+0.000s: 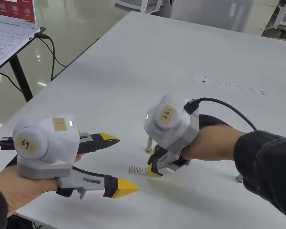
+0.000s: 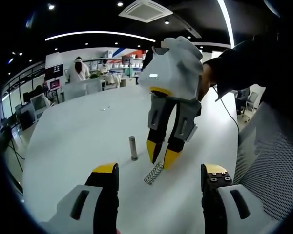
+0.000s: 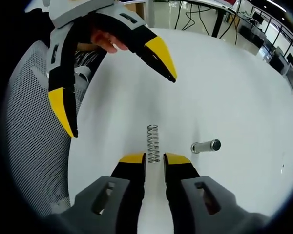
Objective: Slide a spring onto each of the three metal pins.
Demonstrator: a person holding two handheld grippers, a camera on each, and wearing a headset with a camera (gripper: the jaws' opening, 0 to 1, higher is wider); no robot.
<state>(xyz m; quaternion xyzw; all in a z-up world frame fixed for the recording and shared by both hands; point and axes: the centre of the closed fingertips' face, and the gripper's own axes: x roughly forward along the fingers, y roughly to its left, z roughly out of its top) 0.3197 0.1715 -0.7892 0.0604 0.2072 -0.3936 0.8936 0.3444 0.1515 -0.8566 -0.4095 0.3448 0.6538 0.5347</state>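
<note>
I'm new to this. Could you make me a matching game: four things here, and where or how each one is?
1 silver coiled metal spring
2 short silver metal pin
3 left gripper
4 white laptop

A standing upright on the white table
B fingers wide apart, holding nothing
C on a black stand beside the table
D lying flat, one end between the fingers of the right gripper

Pairs: 1-D, 2-A, 3-B, 4-C

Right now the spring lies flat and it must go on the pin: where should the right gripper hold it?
Probably the near end of the spring, pinched across the coils, with the right gripper coming along its length. It lies flat pointing away from the jaws, so the far end is free for the pin.
</note>
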